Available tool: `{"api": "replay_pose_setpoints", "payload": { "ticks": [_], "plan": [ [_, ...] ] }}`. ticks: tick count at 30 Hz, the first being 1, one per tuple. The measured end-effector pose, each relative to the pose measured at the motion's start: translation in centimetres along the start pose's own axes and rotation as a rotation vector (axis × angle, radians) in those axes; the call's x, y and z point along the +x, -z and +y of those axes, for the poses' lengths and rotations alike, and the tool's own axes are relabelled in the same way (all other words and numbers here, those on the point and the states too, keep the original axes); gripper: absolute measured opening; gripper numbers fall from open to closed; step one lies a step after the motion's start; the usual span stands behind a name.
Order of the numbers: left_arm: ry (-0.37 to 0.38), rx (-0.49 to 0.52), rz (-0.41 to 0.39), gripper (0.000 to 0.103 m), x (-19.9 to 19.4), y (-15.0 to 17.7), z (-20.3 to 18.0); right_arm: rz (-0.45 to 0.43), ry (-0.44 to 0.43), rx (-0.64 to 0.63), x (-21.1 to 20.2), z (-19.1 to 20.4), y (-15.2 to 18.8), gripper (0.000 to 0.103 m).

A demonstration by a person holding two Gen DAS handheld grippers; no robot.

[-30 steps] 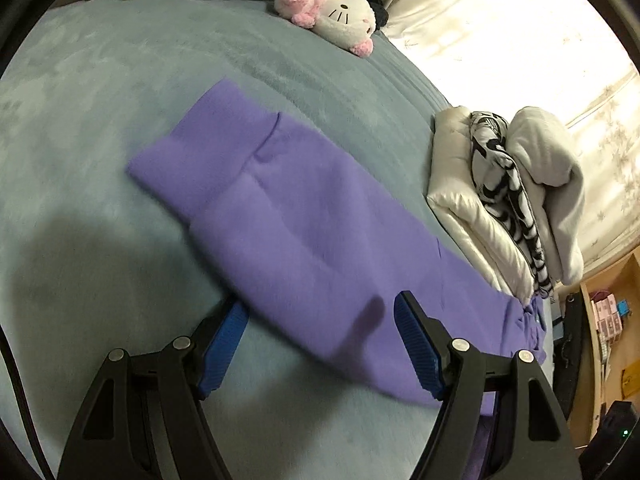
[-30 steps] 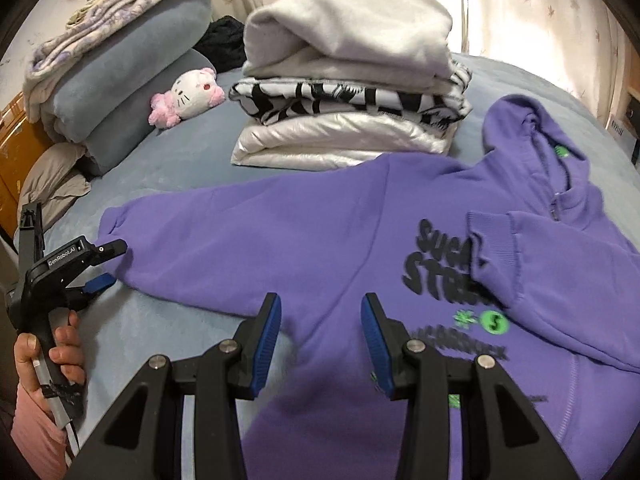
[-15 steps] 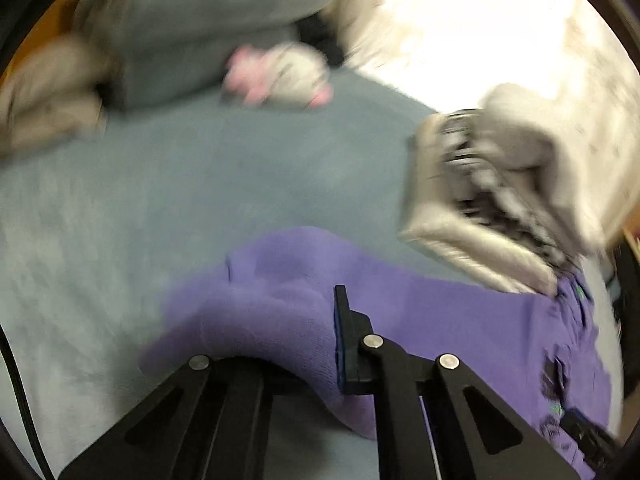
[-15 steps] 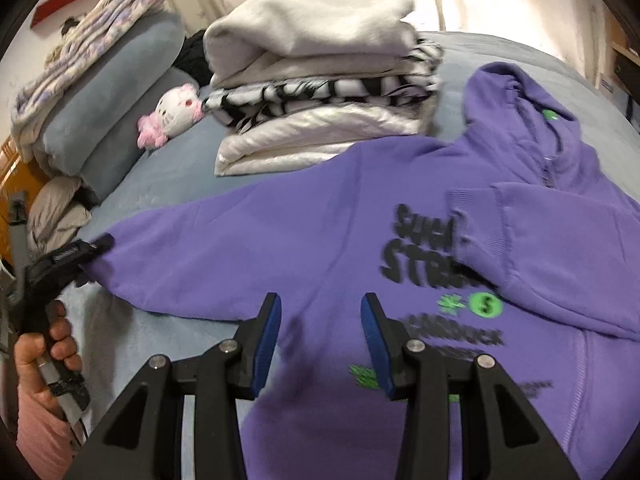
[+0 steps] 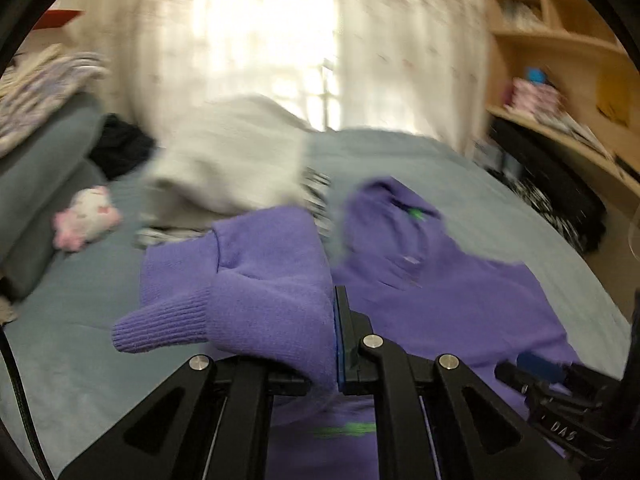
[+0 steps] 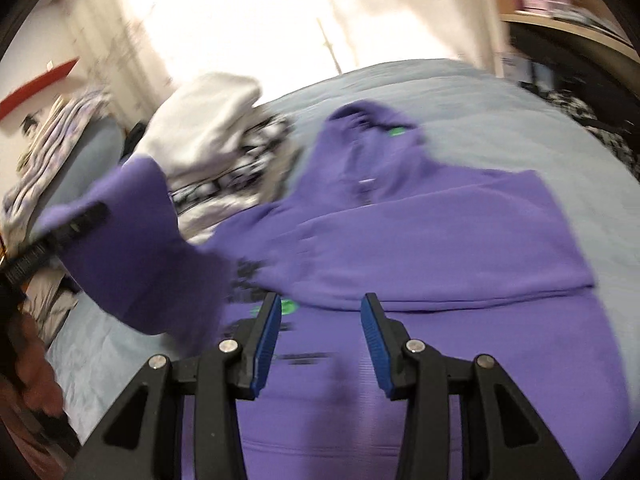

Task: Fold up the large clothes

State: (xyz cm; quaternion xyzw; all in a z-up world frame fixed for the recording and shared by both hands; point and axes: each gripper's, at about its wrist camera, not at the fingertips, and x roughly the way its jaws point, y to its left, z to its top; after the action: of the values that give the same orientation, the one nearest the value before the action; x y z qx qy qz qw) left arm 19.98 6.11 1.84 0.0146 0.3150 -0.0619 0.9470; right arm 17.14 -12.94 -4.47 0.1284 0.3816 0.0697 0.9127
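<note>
Grey bed (image 5: 460, 168), curtains (image 5: 400, 40) behind; left gripper (image 5: 334, 332) jaws clamped on hoodie (image 6: 440, 240) sleeve (image 5: 256, 292), right gripper (image 6: 320, 344) jaws apart above hoodie

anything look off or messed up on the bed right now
Nothing stands out. The purple hoodie lies flat on the bed with one sleeve lifted in the left gripper, as folding needs. The stack of folded clothes looks tidy, though blurred.

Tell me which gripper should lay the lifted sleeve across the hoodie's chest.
Left. The left gripper is shut on the lifted sleeve of the purple hoodie. The right gripper hangs open over the chest print, holding nothing.
</note>
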Motion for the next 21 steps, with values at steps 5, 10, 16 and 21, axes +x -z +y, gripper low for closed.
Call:
{"api": "replay_pose_setpoints", "payload": {
  "ticks": [5, 10, 16, 21],
  "plan": [
    [0.098, 0.053, 0.156, 0.016, 5.8, 4.0, -7.4, -0.002, 0.045, 0.109, -1.2, -6.4, 0.5, 0.042],
    [0.166, 0.036, 0.253, 0.080, 7.9, 7.4, -9.4, 0.005, 0.064, 0.151, -1.6, -9.6, 1.4, 0.042],
    [0.231, -0.010, 0.248, 0.081, 6.0, 6.8, -8.0, 0.023, 0.025, 0.145, -0.7, -9.4, 1.7, 0.042],
    [0.262, -0.062, 0.216, 0.084, 2.6, 6.1, -5.3, 0.049, -0.024, 0.102, -0.1, -7.4, 2.1, 0.042]
  ]
}}
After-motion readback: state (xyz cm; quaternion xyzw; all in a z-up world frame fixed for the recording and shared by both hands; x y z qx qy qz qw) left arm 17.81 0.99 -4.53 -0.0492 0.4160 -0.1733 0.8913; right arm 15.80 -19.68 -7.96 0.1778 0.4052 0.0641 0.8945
